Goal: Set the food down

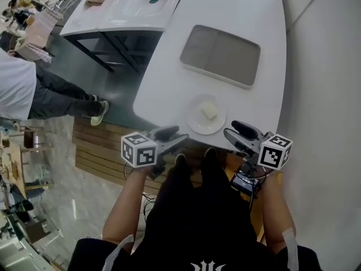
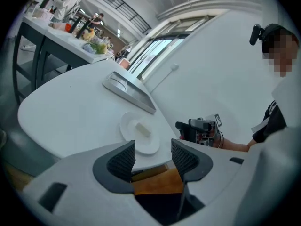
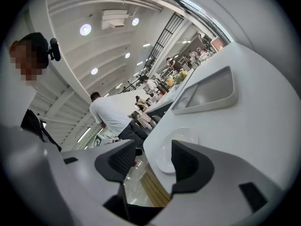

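A small pale block of food [image 1: 209, 112] lies on a white round plate [image 1: 197, 123] near the front edge of the white table [image 1: 169, 78]. The left gripper view shows the same food [image 2: 143, 129] on the plate [image 2: 131, 131]. My left gripper [image 1: 179, 138] hovers just off the table's front edge, left of the plate, open and empty. My right gripper [image 1: 232, 133] is at the plate's right, also open and empty. In its own view the plate [image 3: 165, 160] shows between the jaws, apart from them.
A grey tray [image 1: 221, 55] lies on the table beyond the plate. A second white table [image 1: 127, 7] with items stands at the far left. A person in a white shirt [image 1: 14, 89] stands at the left. A white wall [image 1: 324, 78] runs along the right.
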